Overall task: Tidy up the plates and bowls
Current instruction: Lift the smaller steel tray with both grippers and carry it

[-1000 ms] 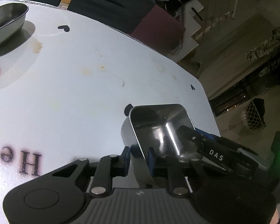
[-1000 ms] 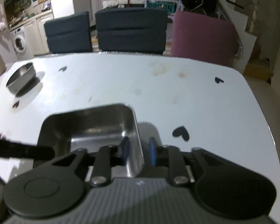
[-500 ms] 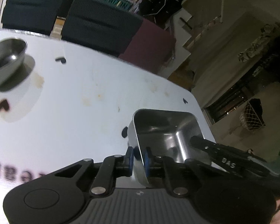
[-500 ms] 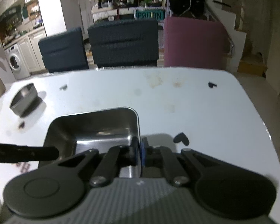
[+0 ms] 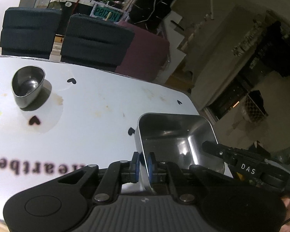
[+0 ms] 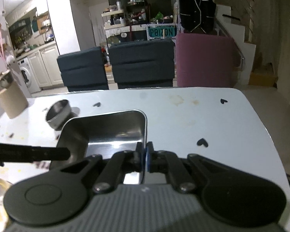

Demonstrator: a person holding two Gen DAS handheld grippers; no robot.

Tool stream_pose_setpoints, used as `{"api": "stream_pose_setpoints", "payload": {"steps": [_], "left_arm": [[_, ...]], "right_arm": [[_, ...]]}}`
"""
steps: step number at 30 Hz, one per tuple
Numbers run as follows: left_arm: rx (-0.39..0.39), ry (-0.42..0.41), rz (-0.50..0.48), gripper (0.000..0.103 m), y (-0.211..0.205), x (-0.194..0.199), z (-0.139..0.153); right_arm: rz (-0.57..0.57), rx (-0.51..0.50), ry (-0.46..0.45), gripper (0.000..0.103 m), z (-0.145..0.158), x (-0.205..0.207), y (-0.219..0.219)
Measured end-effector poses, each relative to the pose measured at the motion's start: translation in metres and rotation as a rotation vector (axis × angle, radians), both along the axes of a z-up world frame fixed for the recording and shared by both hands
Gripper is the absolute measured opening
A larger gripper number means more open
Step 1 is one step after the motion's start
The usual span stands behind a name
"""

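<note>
Right hand-held gripper [image 6: 144, 157] clamped on steel tray [image 6: 114, 127] wall, round bowl [image 6: 58, 114] behind, white table [image 6: 212, 125]

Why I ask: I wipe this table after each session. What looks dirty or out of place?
The white table has brownish stains near its far edge and a ring-shaped one beside the round steel bowl. Small crumbs or scraps lie scattered at its left side. Nothing looks spilled or broken.
</note>
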State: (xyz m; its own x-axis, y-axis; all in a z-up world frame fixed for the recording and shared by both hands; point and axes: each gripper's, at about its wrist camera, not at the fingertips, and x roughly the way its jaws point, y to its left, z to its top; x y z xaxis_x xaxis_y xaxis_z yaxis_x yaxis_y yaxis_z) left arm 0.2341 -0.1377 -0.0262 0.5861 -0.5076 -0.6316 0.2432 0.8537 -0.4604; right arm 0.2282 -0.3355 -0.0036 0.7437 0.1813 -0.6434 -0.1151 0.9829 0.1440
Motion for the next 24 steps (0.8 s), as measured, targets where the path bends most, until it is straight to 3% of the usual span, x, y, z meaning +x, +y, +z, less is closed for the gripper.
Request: {"api": "stream_pose_setpoints", "payload": {"steps": [5,11,24], "left_arm": [[0.021,0.003,-0.039,0.009,0.011,-0.026,0.003],[0.038,0.028,-0.079,0.009,0.012,-0.045,-0.013],[0.07,0.112,-0.086,0.009,0.013,-0.042,-0.042]], "right_arm": [[-0.011,0.005,0.009,0.006,0.006,-0.036,0.013],[-0.018,-0.005,0.053,0.006,-0.003,-0.07,0.024],[-0.01,-0.088,0.164,0.006,-0.031,-0.069,0.042]]}}
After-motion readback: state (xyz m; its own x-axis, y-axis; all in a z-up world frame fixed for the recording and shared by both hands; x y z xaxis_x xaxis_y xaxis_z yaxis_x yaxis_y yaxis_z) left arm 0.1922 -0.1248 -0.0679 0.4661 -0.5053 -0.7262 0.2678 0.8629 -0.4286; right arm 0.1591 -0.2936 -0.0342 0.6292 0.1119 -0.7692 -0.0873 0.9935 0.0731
